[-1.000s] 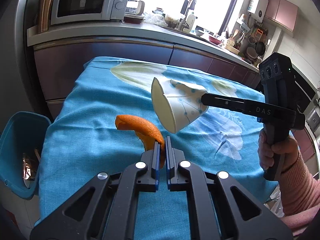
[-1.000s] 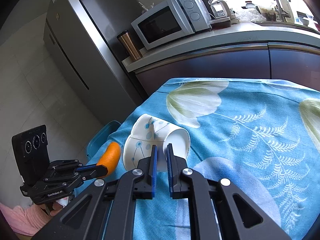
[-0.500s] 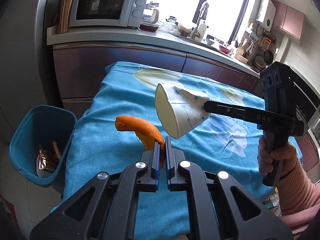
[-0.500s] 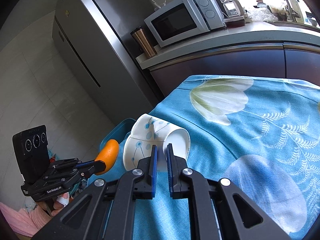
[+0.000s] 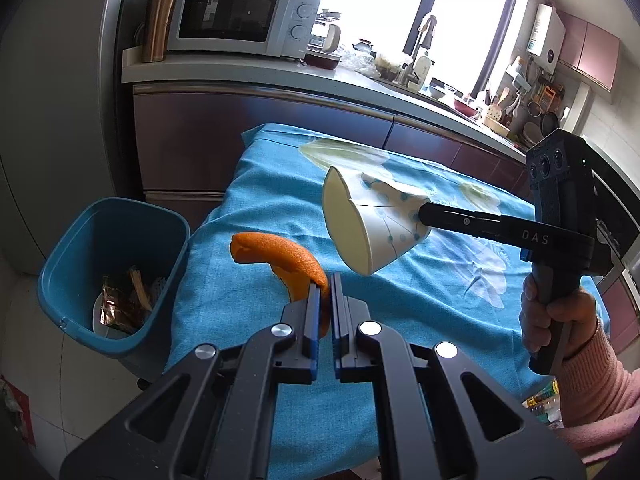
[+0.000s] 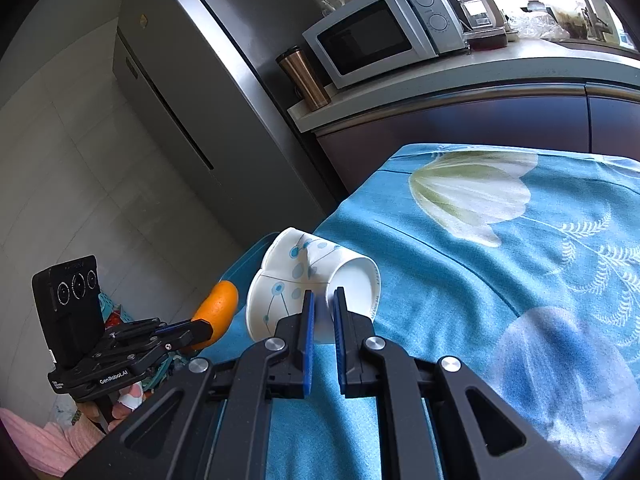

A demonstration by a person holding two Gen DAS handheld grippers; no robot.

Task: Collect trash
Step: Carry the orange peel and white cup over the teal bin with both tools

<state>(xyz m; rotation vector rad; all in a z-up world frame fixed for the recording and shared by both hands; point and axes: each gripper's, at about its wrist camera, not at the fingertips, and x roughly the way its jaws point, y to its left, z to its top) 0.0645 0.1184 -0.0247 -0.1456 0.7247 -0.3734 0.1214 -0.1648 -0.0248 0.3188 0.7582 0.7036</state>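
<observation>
we have both pieces picked up, the left hand-held gripper (image 5: pixel 325 294) clamped on the orange peel (image 5: pixel 280 258) and the right hand-held gripper (image 6: pixel 322 312) on the crushed paper cup (image 6: pixel 310 280), above the worktop (image 5: pixel 420 300), and dropping them into the part-filled blue bin (image 5: pixel 120 224) at left remains.

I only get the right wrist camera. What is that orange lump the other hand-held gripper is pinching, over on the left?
Observer: The left wrist view shows a curved strip of orange peel, pinched at one end by the left hand-held gripper.
Operator: Where does it go? I see only a blue edge behind the cup.
Observer: That edge is an open blue bin, standing on the floor at the end of the table.
Operator: Is it empty?
Observer: No, wrappers lie at its bottom.
</observation>
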